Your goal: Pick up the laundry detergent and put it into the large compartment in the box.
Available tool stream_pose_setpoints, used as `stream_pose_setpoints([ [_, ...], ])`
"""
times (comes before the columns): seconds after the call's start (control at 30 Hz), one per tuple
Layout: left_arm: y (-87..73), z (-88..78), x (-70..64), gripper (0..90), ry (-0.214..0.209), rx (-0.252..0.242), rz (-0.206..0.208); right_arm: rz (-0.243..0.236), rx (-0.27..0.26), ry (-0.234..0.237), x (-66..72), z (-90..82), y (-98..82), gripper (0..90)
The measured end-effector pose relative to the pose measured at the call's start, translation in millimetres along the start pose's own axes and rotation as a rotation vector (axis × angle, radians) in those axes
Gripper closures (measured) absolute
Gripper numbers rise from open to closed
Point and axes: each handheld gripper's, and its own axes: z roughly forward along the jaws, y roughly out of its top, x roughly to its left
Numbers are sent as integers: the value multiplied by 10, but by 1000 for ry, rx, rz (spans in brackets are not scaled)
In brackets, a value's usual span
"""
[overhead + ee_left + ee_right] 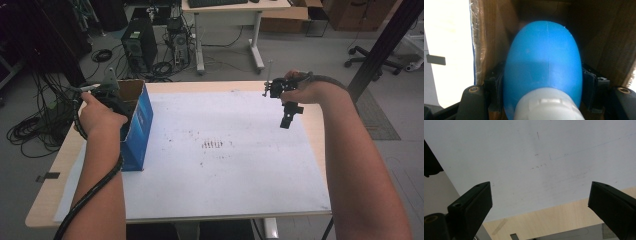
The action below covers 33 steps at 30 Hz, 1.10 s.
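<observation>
A blue egg-shaped object [542,57] with a white collar sits between the jaws of my left gripper [541,83]; the pads touch both its sides. It hangs inside the open top of a blue cardboard box [139,125], whose brown inner walls [599,37] surround it. In the high view my left gripper [116,100] reaches into that box at the table's left, its tips hidden. My right gripper [286,120] is held above the far right of the white sheet [225,165], jaws wide apart and nothing between them [540,202].
The white sheet covers most of the wooden table [45,200] and bears faint brown marks [212,145] in its middle. Beyond the table's far edge are a computer tower [140,45], coiled cables [30,132] and a desk [230,15]. A black post [382,45] stands at the right.
</observation>
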Motion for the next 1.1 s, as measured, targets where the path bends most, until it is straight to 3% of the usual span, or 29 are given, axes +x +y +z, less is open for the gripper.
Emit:
stream_pose_setpoints([
  [0.57,-4,-10,-22,287,0,10,-1,8,-3,5,-3,15,-51,52],
  [1.1,-75,-322,6,235,30,-22,-21,5,-16,-1,16,-2,-45,52],
])
